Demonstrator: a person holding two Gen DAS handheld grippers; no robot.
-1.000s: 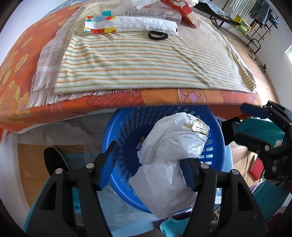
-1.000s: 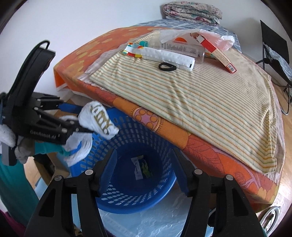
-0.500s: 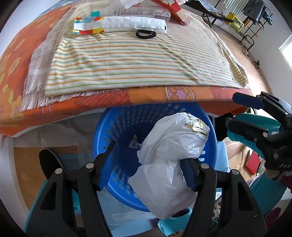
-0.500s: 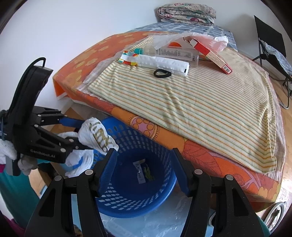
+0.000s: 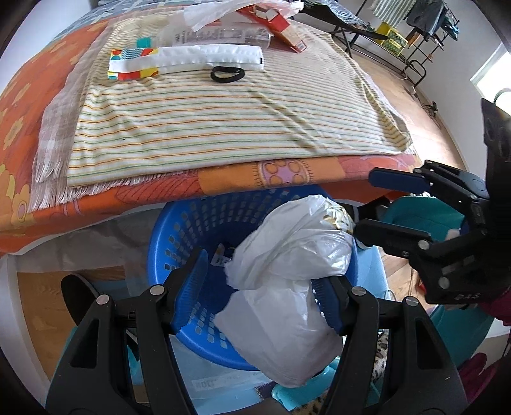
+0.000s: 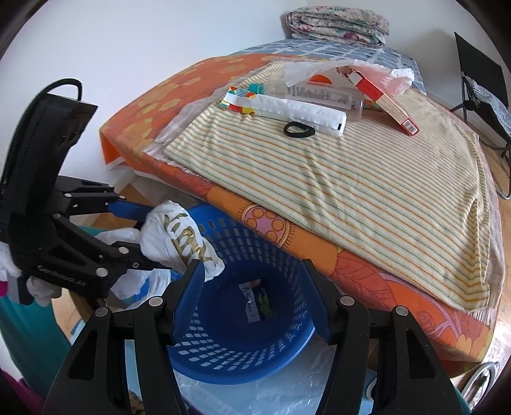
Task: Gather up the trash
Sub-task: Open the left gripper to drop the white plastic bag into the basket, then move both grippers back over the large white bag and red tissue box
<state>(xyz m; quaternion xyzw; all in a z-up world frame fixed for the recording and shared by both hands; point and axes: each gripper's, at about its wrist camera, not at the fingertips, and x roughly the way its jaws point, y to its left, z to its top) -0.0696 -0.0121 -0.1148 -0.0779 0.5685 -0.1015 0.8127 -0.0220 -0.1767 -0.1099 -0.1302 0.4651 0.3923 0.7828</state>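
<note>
A blue perforated basket (image 5: 191, 223) stands on the floor against the bed edge; it also shows in the right wrist view (image 6: 242, 351) with a small wrapper (image 6: 255, 303) at its bottom. My left gripper (image 5: 258, 293) is open; a crumpled white plastic bag (image 5: 287, 287) rests against its right finger, over the basket's near rim. The bag and left gripper also show in the right wrist view (image 6: 179, 242), (image 6: 140, 230). My right gripper (image 6: 252, 297) is open and empty above the basket; in the left wrist view (image 5: 377, 204) it sits right of the bag.
On the striped cloth (image 5: 223, 121) on the bed lie a white pack (image 5: 191, 60), a black hair band (image 5: 227, 74), a clear bottle (image 5: 220, 35), a red box (image 5: 278, 22) and a plastic bag (image 6: 392, 76). Folded bedding (image 6: 338, 22) lies far back. A folding chair (image 6: 479, 99) stands right.
Both grippers have moved closer to the bed and basket. The bag still sits between the left fingers. The right gripper has come nearer the bag.
</note>
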